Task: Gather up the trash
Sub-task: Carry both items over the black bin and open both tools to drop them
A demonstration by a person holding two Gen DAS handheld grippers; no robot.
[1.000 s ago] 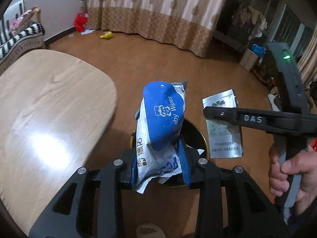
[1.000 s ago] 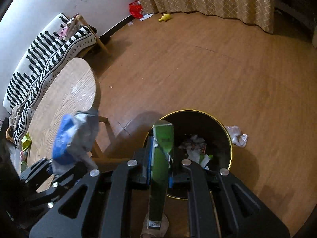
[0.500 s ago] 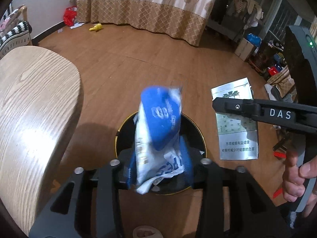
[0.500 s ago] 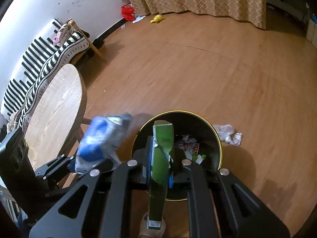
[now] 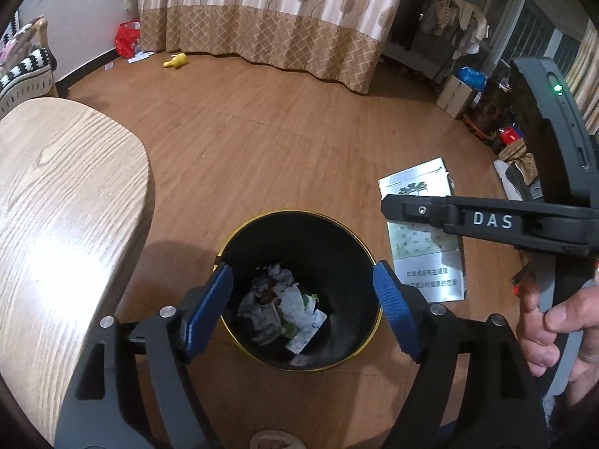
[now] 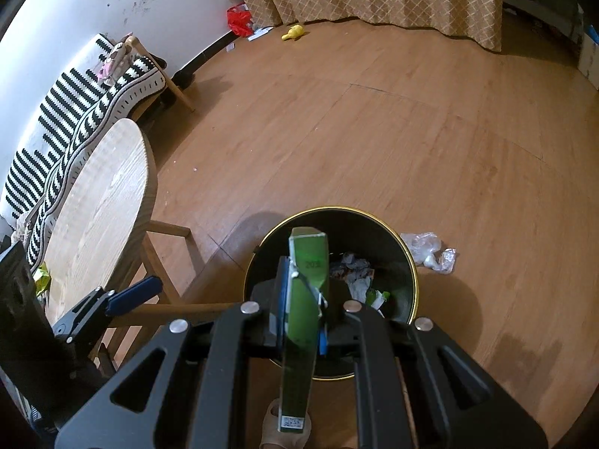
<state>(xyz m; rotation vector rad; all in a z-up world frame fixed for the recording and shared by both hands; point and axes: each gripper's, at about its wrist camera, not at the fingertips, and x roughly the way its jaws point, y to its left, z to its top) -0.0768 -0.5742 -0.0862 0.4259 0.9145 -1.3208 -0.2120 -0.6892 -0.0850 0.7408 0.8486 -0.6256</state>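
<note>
A black bin with a gold rim [image 5: 292, 212] stands on the wooden floor, holding crumpled paper and wrappers [image 5: 284, 307]. My left gripper [image 5: 303, 273] hangs just above its mouth; its jaws are opening and nothing is between the blue pads [image 5: 213, 299]. I cannot pick out the blue baby wipes pack among the trash inside. My right gripper [image 6: 304, 299] is shut on a flat green carton [image 6: 307, 258], held upright over the near side of the bin [image 6: 408, 258]. A hand [image 5: 554, 321] holds that gripper's handle at the right of the left wrist view.
A round wooden table [image 5: 56, 224] stands left of the bin, with a green wrapper [image 6: 41, 280] on it. A silver printed packet [image 5: 423, 258] and crumpled clear plastic [image 6: 430, 254] lie on the floor right of the bin. A striped sofa [image 6: 75, 112] lines the wall.
My left gripper came over the bin, opened and let go of the baby wipes pack, which is gone from its jaws. The right gripper kept still with the green carton.
</note>
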